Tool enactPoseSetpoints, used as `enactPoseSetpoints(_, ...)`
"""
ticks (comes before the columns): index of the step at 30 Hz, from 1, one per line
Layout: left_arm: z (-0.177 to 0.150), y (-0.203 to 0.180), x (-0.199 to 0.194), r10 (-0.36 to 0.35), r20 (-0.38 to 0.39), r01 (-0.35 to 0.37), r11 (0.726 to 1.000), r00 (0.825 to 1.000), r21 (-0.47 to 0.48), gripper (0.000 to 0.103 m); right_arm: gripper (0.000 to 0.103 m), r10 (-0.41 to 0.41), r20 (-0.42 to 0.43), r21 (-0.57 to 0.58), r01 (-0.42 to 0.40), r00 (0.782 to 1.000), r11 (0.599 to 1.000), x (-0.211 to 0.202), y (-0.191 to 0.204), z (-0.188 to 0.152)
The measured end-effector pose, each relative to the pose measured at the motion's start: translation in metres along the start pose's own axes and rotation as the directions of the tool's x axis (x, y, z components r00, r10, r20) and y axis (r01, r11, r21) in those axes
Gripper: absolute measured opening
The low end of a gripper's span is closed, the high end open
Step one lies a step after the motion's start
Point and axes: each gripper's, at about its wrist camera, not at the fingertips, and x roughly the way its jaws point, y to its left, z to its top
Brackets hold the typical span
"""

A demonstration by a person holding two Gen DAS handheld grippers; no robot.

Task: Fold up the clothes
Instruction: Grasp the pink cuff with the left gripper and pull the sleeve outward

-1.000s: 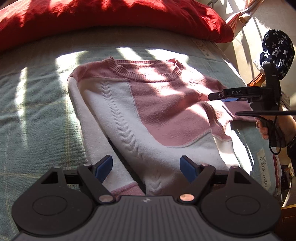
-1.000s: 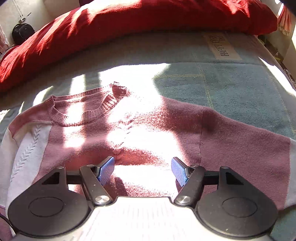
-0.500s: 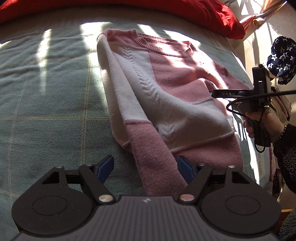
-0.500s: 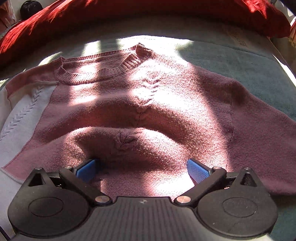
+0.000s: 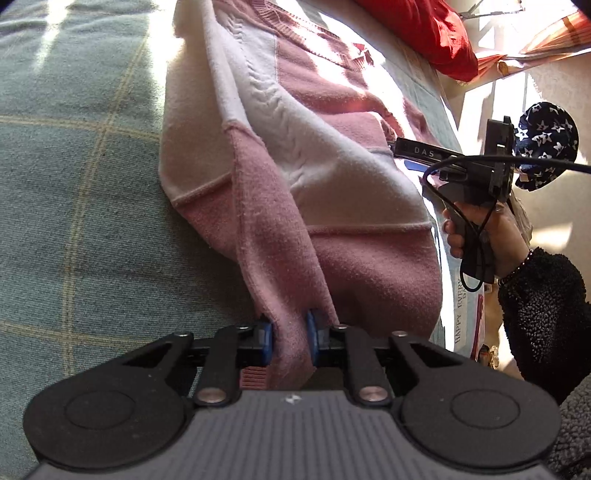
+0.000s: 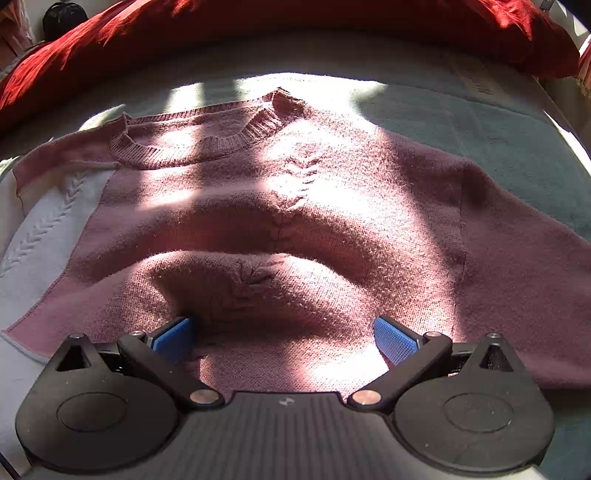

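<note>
Left wrist view: we hold the left gripper (image 5: 289, 341) at the bottom centre of the frame, its blue pads pinched tight on the pink sleeve (image 5: 273, 236) of a pink and white sweater (image 5: 332, 162). That sleeve runs from the pads up toward the upper middle of the frame, lying over the sweater's left edge. The sweater is spread on a green checked bedcover (image 5: 81, 155), with a red pillow (image 5: 417, 29) in the upper right corner. At the right edge our other hand (image 5: 480, 229) (in a dark fleecy sleeve) grips the handle of the right gripper (image 5: 415, 155), which reaches over the sweater's far side.

Right wrist view: the right gripper (image 6: 284, 338) sits at the bottom centre, its blue pads spread wide apart and pressed down into the sweater's pink front. The knit bulges into a soft ridge just above them. The ribbed collar (image 6: 207, 136) lies in the upper left of the frame.
</note>
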Motion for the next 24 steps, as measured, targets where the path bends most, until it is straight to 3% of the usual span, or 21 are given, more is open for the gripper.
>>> enactPoseSetpoints(8, 0.01, 0.005, -0.02, 0.063, 0.037, -0.064, 0.998, 0.997, 0.03, 0.003, 0.103, 0.0, 0.003, -0.001, 0.0, 1.0, 1.0, 0.0, 0.0, 0.0)
enactPoseSetpoints(15, 0.026, 0.019, -0.044, 0.154, 0.103, -0.158, 0.987, 0.983, 0.034, 0.002, 0.103, -0.001, 0.002, -0.001, 0.001, 1.0, 1.0, 0.001, 0.0, 0.0)
enactPoseSetpoints(20, 0.034, 0.03, -0.059, 0.242, 0.143, -0.251, 0.967, 0.96, 0.043, 0.002, 0.103, 0.0, -0.002, -0.004, 0.0, 1.0, 1.0, 0.002, 0.0, 0.001)
enactPoseSetpoints(24, 0.043, 0.042, -0.076, 0.328, 0.187, -0.342, 0.939, 0.926, 0.046, 0.002, 0.103, -0.002, -0.004, -0.006, 0.002, 1.0, 1.0, 0.001, 0.001, 0.0)
